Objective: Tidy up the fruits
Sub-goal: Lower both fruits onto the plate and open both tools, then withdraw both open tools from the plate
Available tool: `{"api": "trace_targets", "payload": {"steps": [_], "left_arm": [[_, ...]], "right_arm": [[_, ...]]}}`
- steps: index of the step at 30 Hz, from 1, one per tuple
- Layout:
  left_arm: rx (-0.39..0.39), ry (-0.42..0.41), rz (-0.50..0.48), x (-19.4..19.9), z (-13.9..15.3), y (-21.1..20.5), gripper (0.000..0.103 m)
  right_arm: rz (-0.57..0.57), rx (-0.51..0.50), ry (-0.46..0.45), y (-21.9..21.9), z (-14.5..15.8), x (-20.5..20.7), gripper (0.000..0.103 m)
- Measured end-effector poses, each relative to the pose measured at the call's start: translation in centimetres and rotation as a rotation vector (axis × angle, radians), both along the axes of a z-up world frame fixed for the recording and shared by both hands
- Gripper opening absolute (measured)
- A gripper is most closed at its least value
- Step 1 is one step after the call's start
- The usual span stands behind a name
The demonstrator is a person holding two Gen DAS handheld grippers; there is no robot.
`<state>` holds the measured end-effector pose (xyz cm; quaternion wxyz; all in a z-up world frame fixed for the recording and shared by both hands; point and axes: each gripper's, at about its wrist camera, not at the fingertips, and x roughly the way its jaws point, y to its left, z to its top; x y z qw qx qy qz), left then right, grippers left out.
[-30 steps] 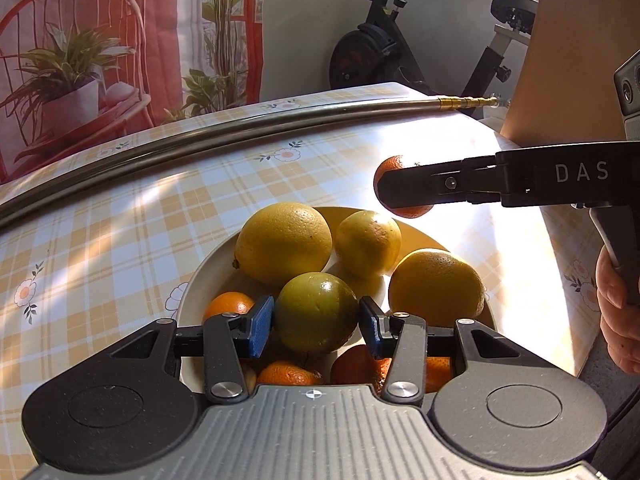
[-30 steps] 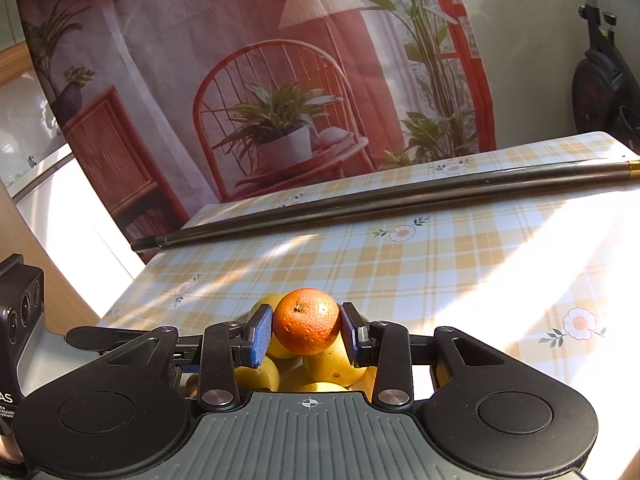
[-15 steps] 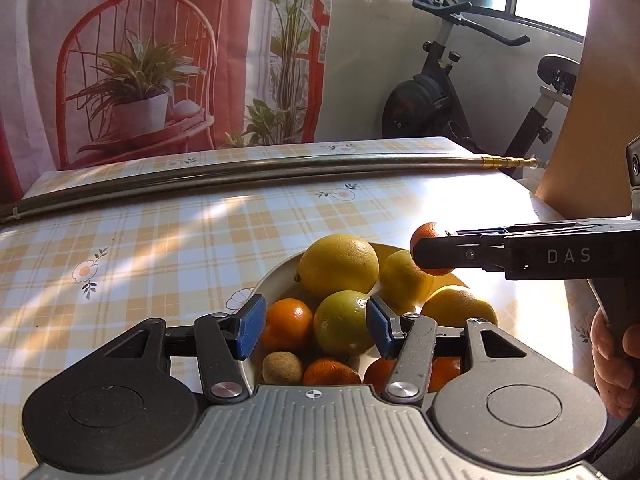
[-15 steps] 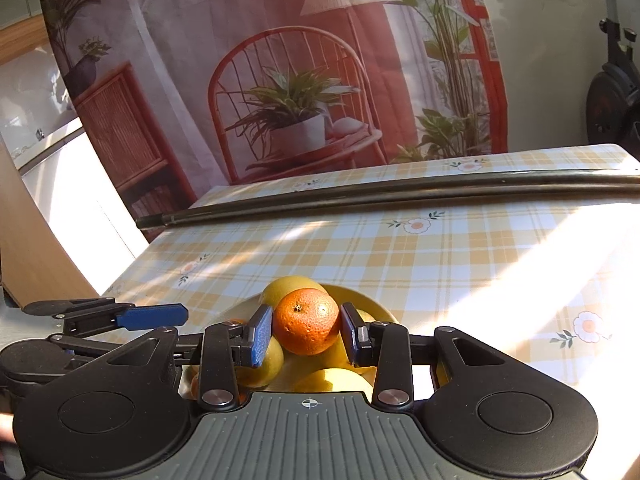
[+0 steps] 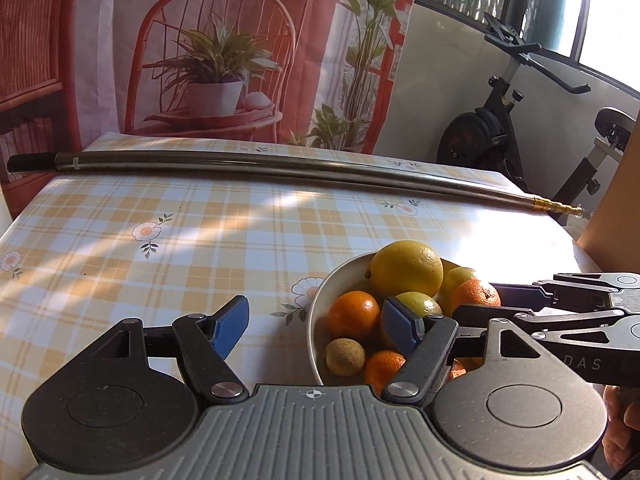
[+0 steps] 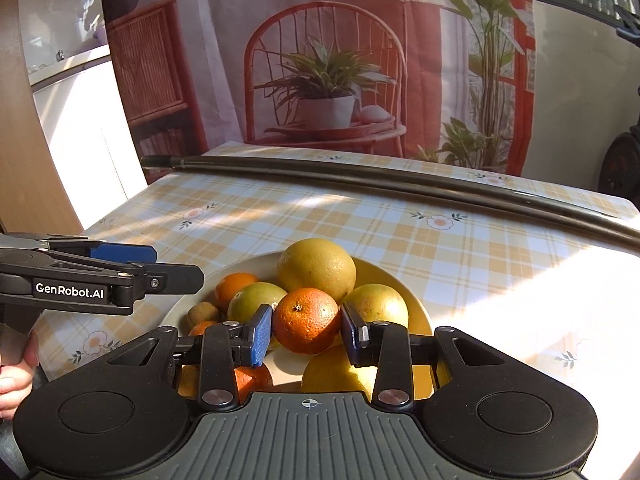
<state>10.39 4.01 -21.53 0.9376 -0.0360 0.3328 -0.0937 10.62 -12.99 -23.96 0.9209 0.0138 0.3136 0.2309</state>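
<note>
A cream bowl (image 5: 316, 312) (image 6: 416, 308) on the plaid tablecloth holds several citrus fruits: a big yellow one (image 5: 406, 274) (image 6: 316, 268), a greenish one (image 6: 256, 302), a small orange (image 5: 354, 314) and a small brown fruit (image 5: 345, 357). My right gripper (image 6: 307, 334) is shut on a mandarin orange (image 6: 306, 320) (image 5: 476, 294), held low over the pile in the middle of the bowl. My left gripper (image 5: 316, 326) stands open and empty at the bowl's left rim; only its right pad overlaps the fruit. In the right wrist view the left gripper (image 6: 120, 272) comes in from the left.
A long metal pole (image 5: 280, 170) (image 6: 400, 184) lies across the back of the table. Behind it hangs a printed curtain, and an exercise bike (image 5: 500, 136) stands at the right. A wooden panel (image 5: 616, 208) rises by the table's right edge. A hand holds each gripper's handle.
My left gripper backed off the greenish fruit and shifted left, empty. My right gripper came down with the orange, from above the bowl to the top of the pile.
</note>
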Motion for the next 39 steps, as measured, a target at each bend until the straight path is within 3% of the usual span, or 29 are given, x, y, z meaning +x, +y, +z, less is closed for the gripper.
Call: {"api": "trace_targets", "payload": {"steps": [21,28,34,39], "left_arm": [[0.025,0.005,-0.001,-0.3,0.0,-0.3,0.076],[0.044,-0.016,0.003,-0.7,0.8,-0.4,0.077],[0.03,-0.067,-0.005,-1.3,3.3,0.0,0.089],[0.022,-0.121,-0.05,-1.9,6.5,-0.1,0.1]], "right_arm": [[-0.027,0.008,0.012,-0.5,0.1,0.3,0.034],[-0.084,0.041,0.017,-1.8,1.1,0.2,0.035],[-0.132,0.074,-0.014,-3.3,3.5,-0.6,0.066],[-0.175,0.099,-0.074,-4.8,6.6,-1.6,0.098]]}}
